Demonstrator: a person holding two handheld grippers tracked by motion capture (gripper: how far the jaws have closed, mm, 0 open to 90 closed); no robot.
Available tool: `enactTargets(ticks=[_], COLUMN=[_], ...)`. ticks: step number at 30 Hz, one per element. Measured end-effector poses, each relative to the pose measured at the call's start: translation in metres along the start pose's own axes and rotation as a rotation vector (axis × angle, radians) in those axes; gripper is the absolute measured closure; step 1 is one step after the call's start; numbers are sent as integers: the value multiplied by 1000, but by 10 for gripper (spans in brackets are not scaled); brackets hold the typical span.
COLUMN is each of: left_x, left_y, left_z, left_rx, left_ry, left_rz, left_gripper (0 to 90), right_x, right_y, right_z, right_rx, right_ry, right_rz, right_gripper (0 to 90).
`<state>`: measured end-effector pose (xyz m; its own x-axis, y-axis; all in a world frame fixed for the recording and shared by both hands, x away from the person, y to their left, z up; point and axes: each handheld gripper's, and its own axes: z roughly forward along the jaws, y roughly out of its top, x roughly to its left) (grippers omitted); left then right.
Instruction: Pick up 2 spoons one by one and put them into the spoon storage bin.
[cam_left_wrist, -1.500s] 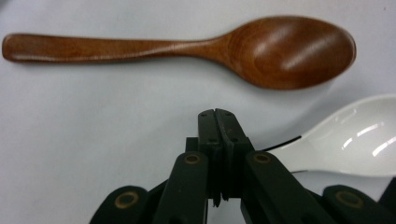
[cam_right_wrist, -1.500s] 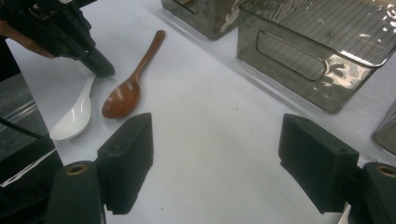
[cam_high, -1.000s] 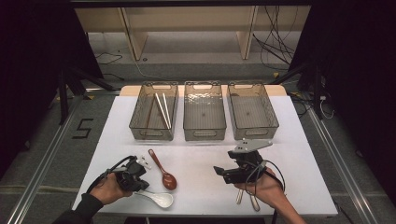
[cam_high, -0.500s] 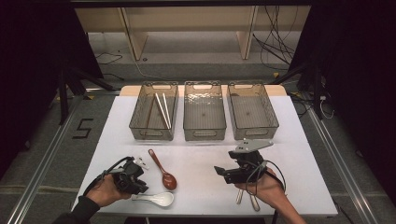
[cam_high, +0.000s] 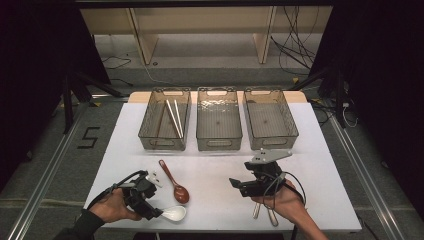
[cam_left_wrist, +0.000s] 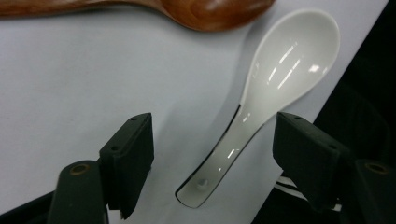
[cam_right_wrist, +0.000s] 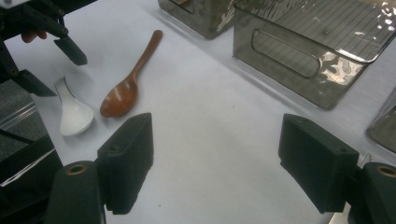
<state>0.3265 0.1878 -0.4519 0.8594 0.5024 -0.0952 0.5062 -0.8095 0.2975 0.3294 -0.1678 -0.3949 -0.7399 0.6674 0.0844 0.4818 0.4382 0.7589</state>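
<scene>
White spoon (cam_high: 174, 213) lies at the near edge of the table (cam_high: 220, 165) in the high view, just beside a brown spoon (cam_high: 176, 184); the left gripper (cam_high: 150, 202) sits at its handle. The right gripper (cam_high: 239, 184) hovers well apart, over two metal utensils (cam_high: 265, 212). Three bins (cam_high: 218, 120) stand further back, with chopsticks (cam_high: 174, 117) in the left one.

In the left gripper view, the jaws have just been opening and stand spread on either side of the white spoon's handle (cam_left_wrist: 219, 158), not pressing it; the spoon rests on the table.

In the right gripper view, the jaws are spread with nothing between them; both spoons lie beyond them.
</scene>
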Motion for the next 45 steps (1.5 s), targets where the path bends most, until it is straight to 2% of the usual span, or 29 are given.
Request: enactTargets(ticks=[3, 9, 13, 23, 28, 35, 45], left_x=[-2, -3, -4, -8, -9, -11, -9], left_y=[0, -1, -1, 1, 2, 2, 0], left_z=[5, 9, 13, 14, 13, 13, 11], left_rx=[21, 47, 61, 86, 100, 90, 101], left_ry=[-3, -11, -16, 50, 45, 19, 15], left_rz=[17, 54, 61, 120, 157, 170, 193], left_gripper=[291, 401, 448, 574, 648, 757, 787], right_x=[0, 1, 1, 1, 1, 1, 0], right_y=[0, 0, 0, 0, 0, 1, 0], right_z=[0, 0, 0, 0, 0, 0, 0], right_rx=[0, -1, 0, 0, 0, -1, 0], right_ry=[1, 0, 1, 2, 1, 2, 3], right_rz=[-1, 0, -1, -1, 0, 0, 0], right_gripper=[276, 275, 276, 278, 278, 278, 278])
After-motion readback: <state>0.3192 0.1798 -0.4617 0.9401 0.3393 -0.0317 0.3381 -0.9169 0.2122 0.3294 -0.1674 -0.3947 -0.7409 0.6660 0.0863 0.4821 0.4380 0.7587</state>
